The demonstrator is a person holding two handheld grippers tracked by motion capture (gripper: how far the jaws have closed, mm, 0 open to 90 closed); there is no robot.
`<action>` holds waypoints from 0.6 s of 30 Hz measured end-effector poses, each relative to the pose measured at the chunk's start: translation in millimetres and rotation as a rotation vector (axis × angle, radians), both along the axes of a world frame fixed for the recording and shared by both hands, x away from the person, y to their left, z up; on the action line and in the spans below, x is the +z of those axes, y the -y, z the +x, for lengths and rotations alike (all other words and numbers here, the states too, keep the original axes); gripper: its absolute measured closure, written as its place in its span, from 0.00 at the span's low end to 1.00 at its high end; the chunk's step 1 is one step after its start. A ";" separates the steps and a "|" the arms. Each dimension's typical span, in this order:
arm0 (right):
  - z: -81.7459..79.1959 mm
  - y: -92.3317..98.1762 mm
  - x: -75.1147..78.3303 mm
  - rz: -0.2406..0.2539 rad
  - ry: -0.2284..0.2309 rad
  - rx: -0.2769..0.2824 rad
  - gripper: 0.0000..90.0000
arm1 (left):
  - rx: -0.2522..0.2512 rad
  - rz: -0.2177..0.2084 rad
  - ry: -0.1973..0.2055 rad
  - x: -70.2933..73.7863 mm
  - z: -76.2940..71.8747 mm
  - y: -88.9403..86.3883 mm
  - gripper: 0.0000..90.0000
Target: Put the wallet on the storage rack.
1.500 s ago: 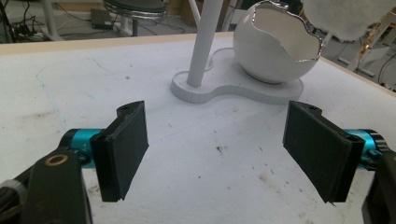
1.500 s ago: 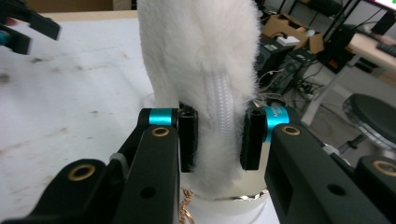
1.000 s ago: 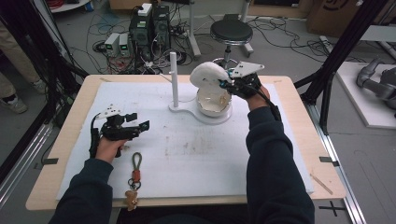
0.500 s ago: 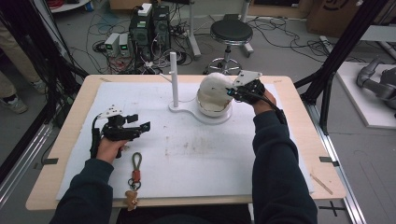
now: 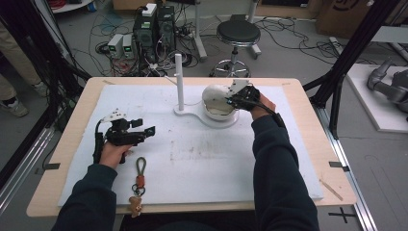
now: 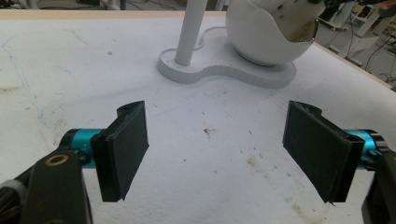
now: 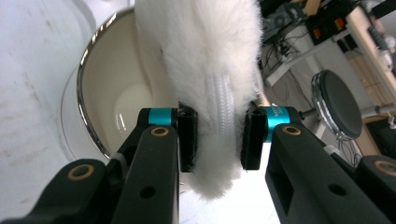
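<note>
The white egg-shaped bowl (image 5: 219, 103) sits on its flat white stand (image 5: 192, 114) toward the far side of the surface (image 5: 202, 159), and everything else is placed from it. A slim white post (image 5: 180, 82) rises from the same stand just beside the bowl, on the bowl's left in the high view.

The right gripper (image 5: 239, 96) is at the bowl's right rim. In the right gripper view its fingers (image 7: 188, 137) are clamped on a white fluffy piece (image 7: 205, 70) with a strip of white webbing running down its middle (whether it is a lid, a cover or a toy cannot be told). The fluffy piece hangs over the bowl's shiny, metal-edged opening (image 7: 93, 93), with the pale inside of the bowl beside it.

The left gripper (image 5: 137, 132) is well apart from the bowl, to its left and nearer the person, held above the white mat. Its fingers (image 6: 122, 149) stand wide apart with nothing between them, and in the left gripper view they point toward the stand, the post (image 6: 190, 32) and the bowl (image 6: 271, 30).

A key-ring strap (image 5: 139, 171) with a small brown charm (image 5: 135, 204) lies on the surface nearer the person than the left gripper, far from the bowl.
</note>
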State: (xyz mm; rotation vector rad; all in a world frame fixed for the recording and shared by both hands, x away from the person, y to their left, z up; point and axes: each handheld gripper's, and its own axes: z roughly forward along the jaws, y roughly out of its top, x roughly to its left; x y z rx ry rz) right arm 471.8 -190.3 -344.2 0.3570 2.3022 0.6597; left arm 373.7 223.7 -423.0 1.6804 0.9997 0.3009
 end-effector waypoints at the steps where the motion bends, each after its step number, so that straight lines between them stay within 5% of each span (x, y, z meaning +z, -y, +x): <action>1: 1.2 -1.8 -3.1 -0.007 -0.007 0.001 0.82 | 0.001 0.001 0.000 0.0 0.1 -0.2 0.25; 9: 5.9 -7.1 -12.6 -0.041 -0.010 -0.029 0.82 | 0.000 0.000 -0.005 -0.3 0.1 0.2 0.25; 10: 5.0 -5.0 -11.9 -0.019 -0.039 -0.046 0.71 | 0.002 -0.004 -0.006 -0.3 0.1 -0.2 0.25; 11: 5.0 -5.0 -11.9 -0.019 -0.039 -0.046 0.71 | 0.002 -0.004 -0.006 -0.3 0.1 -0.2 0.25; 13: 0.5 1.2 -7.7 0.088 -0.099 -0.077 0.54 | 0.004 -0.008 -0.005 -0.2 0.1 -0.7 0.25; 18: -14.1 21.1 5.1 0.221 -0.087 -0.101 0.47 | 0.007 -0.007 -0.006 -0.4 -0.5 -1.2 0.25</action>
